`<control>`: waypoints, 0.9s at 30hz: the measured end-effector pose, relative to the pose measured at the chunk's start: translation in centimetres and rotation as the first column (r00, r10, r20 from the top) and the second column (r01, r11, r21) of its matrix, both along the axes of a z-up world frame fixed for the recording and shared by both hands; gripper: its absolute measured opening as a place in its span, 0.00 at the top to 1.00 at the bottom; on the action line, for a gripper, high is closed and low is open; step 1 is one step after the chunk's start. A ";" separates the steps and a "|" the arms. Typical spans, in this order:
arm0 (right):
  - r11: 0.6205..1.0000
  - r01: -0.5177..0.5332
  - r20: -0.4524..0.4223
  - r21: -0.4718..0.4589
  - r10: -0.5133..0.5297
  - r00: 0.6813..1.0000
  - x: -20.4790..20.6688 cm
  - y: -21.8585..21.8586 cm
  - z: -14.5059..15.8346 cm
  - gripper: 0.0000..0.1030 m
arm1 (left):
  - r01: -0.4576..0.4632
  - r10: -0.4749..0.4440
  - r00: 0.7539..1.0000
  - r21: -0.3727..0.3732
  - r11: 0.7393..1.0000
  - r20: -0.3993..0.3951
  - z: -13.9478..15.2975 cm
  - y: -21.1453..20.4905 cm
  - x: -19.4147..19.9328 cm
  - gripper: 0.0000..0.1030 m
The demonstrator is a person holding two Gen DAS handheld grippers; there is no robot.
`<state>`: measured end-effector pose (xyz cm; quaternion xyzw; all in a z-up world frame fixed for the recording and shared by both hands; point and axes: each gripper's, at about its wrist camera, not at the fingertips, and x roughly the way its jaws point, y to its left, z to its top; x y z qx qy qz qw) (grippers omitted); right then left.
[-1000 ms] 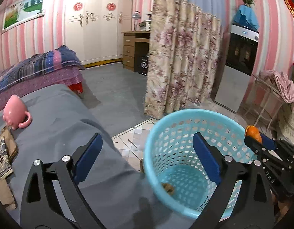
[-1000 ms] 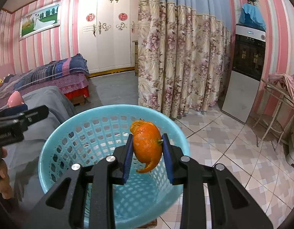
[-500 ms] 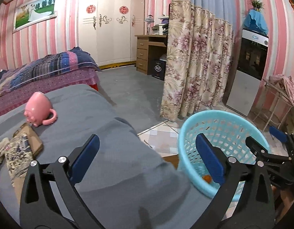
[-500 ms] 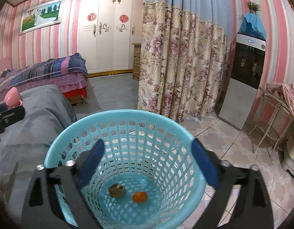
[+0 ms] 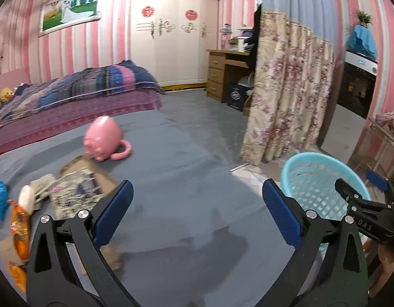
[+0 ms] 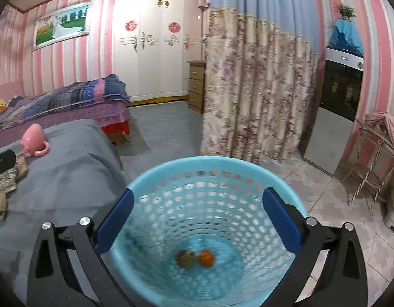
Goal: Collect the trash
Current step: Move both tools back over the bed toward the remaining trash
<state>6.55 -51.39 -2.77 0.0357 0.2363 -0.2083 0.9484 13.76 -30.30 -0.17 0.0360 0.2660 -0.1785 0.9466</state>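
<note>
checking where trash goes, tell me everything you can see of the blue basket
The blue basket is a round, light-blue plastic bin with perforated walls, standing upright on the tiled floor beside the grey-covered table. At its bottom lie an orange peel and a brownish scrap. The right gripper hangs open above it, not touching.

Left wrist view faces the grey bed (image 5: 184,179); right looks down into the basket (image 6: 171,168) (both show it)

Basket (image 6: 171,168): light blue, perforated plastic, upright, below and between the right fingers (image 6: 115,220).
Orange peel (image 6: 206,258): on basket bottom, touching a brownish scrap (image 6: 184,258).
Wrappers (image 5: 20,232): orange, left of the left fingers (image 5: 112,217).
</note>
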 end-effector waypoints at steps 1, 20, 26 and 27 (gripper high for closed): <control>1.000 -0.012 0.000 -0.001 0.012 1.000 0.2 0.7 0.1 0.05 | -0.008 0.008 1.000 0.005 1.000 0.001 0.1 0.7 -0.1 0.05; 0.968 -0.251 -0.015 -0.001 0.251 0.968 4.3 15.9 1.4 0.05 | -0.216 0.216 0.976 0.043 0.975 0.015 0.6 16.8 -1.0 0.05; 0.949 -0.313 -0.024 0.023 0.314 0.949 5.5 20.5 1.1 0.05 | -0.295 0.295 0.955 0.067 0.953 0.009 0.1 22.2 -1.1 0.05; 0.946 -0.322 -0.028 0.027 0.322 0.946 5.7 21.0 1.0 0.05 | -0.308 0.308 0.951 0.070 0.949 0.004 -0.2 23.1 -1.2 0.05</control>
